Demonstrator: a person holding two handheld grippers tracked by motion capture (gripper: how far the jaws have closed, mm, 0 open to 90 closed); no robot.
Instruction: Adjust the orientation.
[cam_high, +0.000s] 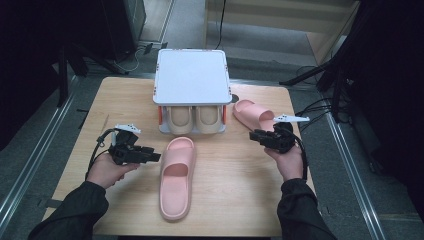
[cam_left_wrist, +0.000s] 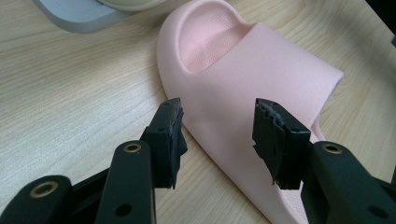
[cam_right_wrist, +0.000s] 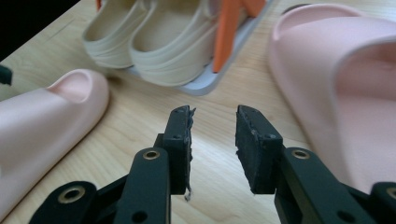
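A pink slide (cam_high: 176, 176) lies lengthwise in the middle of the wooden table (cam_high: 230, 195). My left gripper (cam_high: 156, 157) stands open just left of its strap, jaws pointing at it; in the left gripper view the slide (cam_left_wrist: 261, 70) sits right beyond the open gripper (cam_left_wrist: 218, 135). A second pink slide (cam_high: 252, 113) lies at the right, beside the rack. My right gripper (cam_high: 254, 135) is open close to that slide's near end, holding nothing. In the right gripper view the open gripper (cam_right_wrist: 214, 140) points between the two slides (cam_right_wrist: 341, 74) (cam_right_wrist: 42, 116).
A small grey shoe rack (cam_high: 191, 75) with orange posts stands at the table's back centre. A beige pair of slides (cam_high: 192, 119) sits on its lower shelf, also seen as beige slides (cam_right_wrist: 154, 42). Cables and dark stands surround the table.
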